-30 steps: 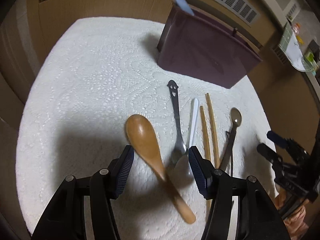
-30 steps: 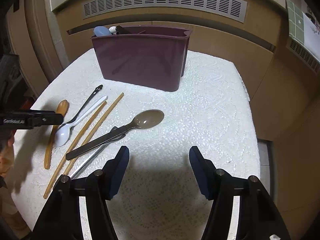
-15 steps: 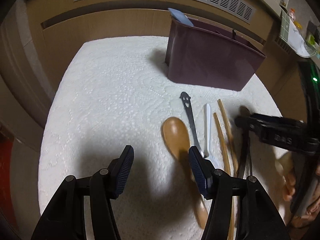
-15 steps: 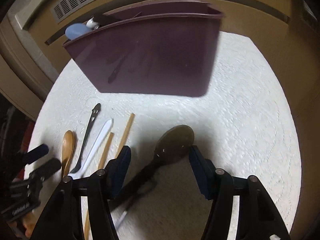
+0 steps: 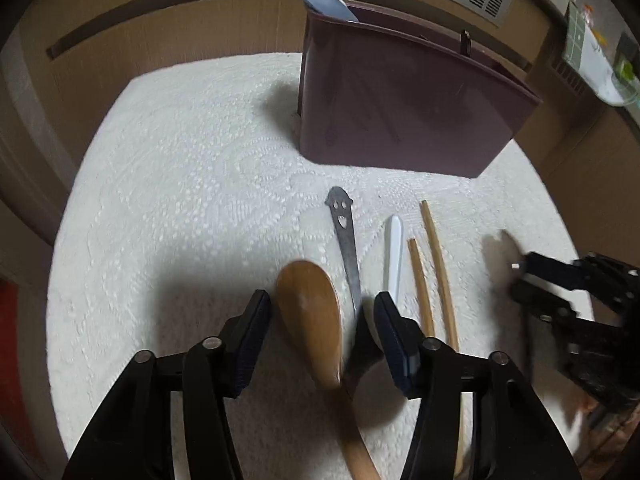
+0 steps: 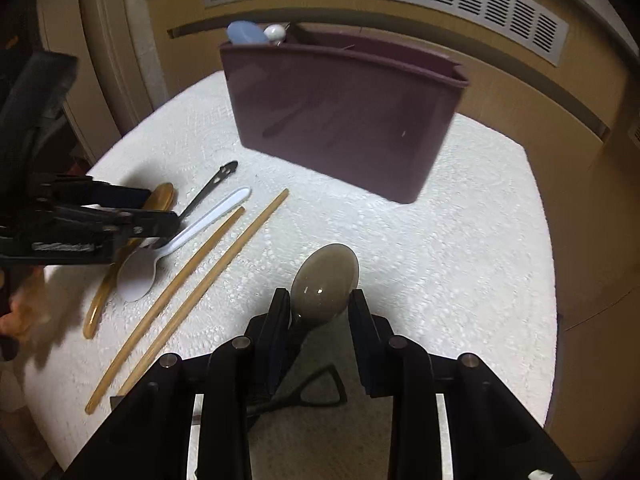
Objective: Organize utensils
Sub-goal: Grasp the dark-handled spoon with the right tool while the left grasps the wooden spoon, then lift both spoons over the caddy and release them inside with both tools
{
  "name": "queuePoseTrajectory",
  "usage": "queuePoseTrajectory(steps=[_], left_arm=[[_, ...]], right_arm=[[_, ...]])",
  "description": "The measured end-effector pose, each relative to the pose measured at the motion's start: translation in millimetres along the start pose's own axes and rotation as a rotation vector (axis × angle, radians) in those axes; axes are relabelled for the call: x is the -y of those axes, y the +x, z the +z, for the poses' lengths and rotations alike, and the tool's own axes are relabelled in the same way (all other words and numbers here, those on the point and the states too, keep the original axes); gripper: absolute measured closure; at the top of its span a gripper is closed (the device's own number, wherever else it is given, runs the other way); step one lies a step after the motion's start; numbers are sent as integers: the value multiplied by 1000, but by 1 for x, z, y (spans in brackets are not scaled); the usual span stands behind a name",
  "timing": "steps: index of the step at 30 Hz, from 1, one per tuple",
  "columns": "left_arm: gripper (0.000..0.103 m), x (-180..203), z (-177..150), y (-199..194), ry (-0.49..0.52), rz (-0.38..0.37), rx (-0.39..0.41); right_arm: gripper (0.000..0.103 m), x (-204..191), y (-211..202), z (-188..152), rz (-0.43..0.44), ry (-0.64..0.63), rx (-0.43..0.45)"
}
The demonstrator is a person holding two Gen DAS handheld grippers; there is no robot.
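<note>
Two claws are working: the left claw (image 5: 322,340) is gaping around the light, stiff wooden spoon (image 5: 310,316), while the right claw (image 6: 320,320) is pinching the slippery brown spoon (image 6: 325,282) at its neck.

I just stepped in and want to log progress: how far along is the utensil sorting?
Early. Done: only a blue utensil and a white one stand in the maroon caddy. In hand: the right gripper is closing around the grey spoon; the left gripper straddles the wooden spoon, open. Left on the cloth: metal spoon, white spoon, chopsticks.
</note>
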State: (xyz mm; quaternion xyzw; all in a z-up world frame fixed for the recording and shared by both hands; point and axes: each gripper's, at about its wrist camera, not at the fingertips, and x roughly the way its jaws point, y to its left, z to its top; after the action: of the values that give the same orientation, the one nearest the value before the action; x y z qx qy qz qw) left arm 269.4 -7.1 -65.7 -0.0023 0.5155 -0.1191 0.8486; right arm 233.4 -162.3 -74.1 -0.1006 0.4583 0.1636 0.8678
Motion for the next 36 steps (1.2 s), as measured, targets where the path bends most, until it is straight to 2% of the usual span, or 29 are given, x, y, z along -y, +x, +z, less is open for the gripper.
queuePoseTrajectory(steps=[2, 4, 5, 6, 9, 12, 13, 14, 15, 16, 17, 18, 20, 24, 25, 26, 27, 29, 31, 36], left_arm=[[72, 3, 0, 0, 12, 14, 21], [72, 2, -3, -6, -2, -11, 45], [72, 2, -6, -10, -3, -18, 62], [72, 3, -10, -18, -3, -24, 92], [72, 4, -20, -47, 1, -34, 182], [72, 3, -25, -68, 12, -20, 238], [72, 1, -26, -73, 9, -20, 253], [72, 0, -26, -78, 2, -14, 272], [72, -1, -27, -82, -1, -6, 289], [72, -3, -27, -85, -1, 2, 308], [72, -5, -28, -89, -4, 5, 326], [72, -6, -29, -92, -10, -2, 339], [72, -9, -32, -94, -13, -18, 352], [72, -9, -33, -94, -9, -28, 375], [71, -9, -34, -95, -10, -33, 378], [72, -9, -34, -95, -13, -41, 381], [72, -10, -34, -96, -15, -49, 382], [72, -10, -35, -97, -21, -53, 381], [71, -10, -36, -99, -22, -55, 380], [72, -8, -38, -106, -21, -59, 386]], right_arm=[[76, 9, -8, -3, 27, 22, 32], [77, 12, -16, -6, 42, 30, 51], [97, 11, -18, -5, 47, 35, 67], [102, 12, -16, -3, 44, 34, 70], [101, 7, -25, -1, 24, 21, 99], [100, 9, -30, -2, 32, 27, 73], [98, 13, -28, -2, 22, 64, 58], [90, 18, -26, -2, 14, 91, 46], [74, 23, -24, -4, 8, 126, 34], [63, 28, -23, -6, 4, 157, 30], [45, 34, -23, -10, -12, 208, 32], [37, 38, -24, -14, -26, 241, 37], [37, 47, -22, -21, -56, 317, 40], [36, 56, 5, -17, -34, 454, -38], [36, 53, 10, -14, -42, 462, -46], [43, 48, 13, -9, -84, 445, -38], [71, 37, 18, -2, -121, 391, -50], [73, 21, 23, 5, -151, 296, -75], [73, 7, 15, 6, -123, 226, -46], [73, 0, -36, 5, -69, 177, 112]])
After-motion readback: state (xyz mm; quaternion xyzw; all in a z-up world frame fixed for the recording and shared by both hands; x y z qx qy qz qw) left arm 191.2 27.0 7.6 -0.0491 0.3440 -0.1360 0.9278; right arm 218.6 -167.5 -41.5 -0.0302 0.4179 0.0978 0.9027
